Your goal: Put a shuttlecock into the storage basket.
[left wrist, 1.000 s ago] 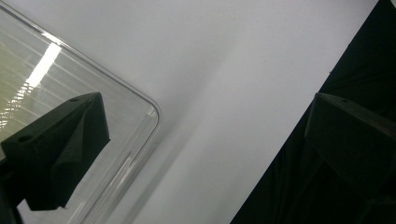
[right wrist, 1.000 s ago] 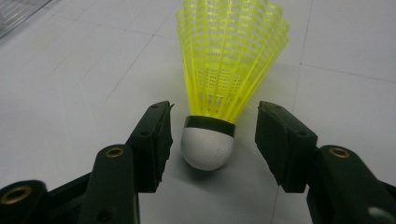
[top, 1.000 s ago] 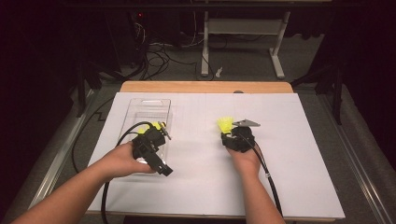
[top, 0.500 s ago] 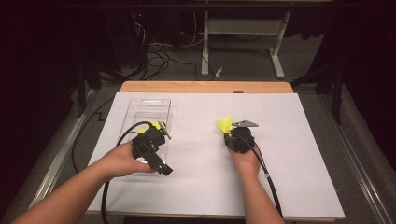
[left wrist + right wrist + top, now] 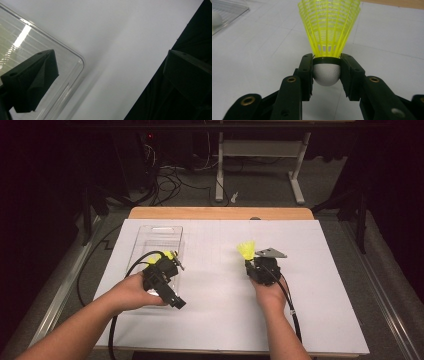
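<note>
My right gripper [image 5: 327,63] is shut on a yellow shuttlecock [image 5: 328,27]; its jaws have just been closing and now press both sides of the white cork, with the skirt standing up. In the high view the shuttlecock [image 5: 246,250] pokes out ahead of the right gripper [image 5: 250,262], right of the table's middle. My left gripper [image 5: 162,270] hovers over the near end of a clear plastic tray [image 5: 155,237]. Seen along the left gripper [image 5: 110,75], its jaws stand wide apart with nothing between them, one over the tray's corner [image 5: 75,53]. Something yellow [image 5: 168,255] shows by it.
White paper [image 5: 220,320] covers the wooden table [image 5: 220,213]. A white rounded thing [image 5: 215,18] lies in the tray [image 5: 229,10]. Cables trail from both grippers toward the near edge. Dark floor, cables and a stand's legs [image 5: 260,150] lie beyond the table.
The right hand has shifted slightly away and up, carrying the shuttlecock with it. The left hand and the tray have stayed put.
</note>
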The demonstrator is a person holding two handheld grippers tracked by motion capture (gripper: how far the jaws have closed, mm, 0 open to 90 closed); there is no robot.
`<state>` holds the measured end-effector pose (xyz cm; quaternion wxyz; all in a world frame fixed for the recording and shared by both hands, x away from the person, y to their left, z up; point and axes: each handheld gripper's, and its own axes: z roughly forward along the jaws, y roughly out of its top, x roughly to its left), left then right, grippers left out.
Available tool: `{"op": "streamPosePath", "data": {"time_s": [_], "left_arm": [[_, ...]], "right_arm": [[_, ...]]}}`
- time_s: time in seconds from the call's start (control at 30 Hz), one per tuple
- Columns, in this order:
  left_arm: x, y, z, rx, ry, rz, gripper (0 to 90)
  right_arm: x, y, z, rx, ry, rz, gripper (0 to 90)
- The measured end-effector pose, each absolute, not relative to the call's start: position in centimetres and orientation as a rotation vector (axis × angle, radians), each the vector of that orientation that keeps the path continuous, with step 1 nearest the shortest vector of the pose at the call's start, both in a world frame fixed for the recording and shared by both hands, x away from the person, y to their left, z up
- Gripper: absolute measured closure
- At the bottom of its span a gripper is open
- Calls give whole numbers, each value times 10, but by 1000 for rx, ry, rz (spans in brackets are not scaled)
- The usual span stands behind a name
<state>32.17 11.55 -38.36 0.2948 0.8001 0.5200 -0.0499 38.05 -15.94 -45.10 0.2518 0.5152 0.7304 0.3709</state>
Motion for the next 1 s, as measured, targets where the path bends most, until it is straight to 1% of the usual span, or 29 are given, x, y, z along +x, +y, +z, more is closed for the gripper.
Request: {"op": "streamPosePath", "data": {"time_s": [0.4, 0.7, 1.0], "left_arm": [[322, 114, -385, 2131, 1392, -123, 6], [322, 111, -385, 2127, 1391, -136, 6], [321, 114, -385, 2138, 1407, -119, 6]], "right_arm": [[363, -173, -446, 1384, 1978, 1038, 659], [346, -189, -445, 1362, 1984, 1053, 660], [326, -207, -447, 1343, 2015, 1059, 660]]}}
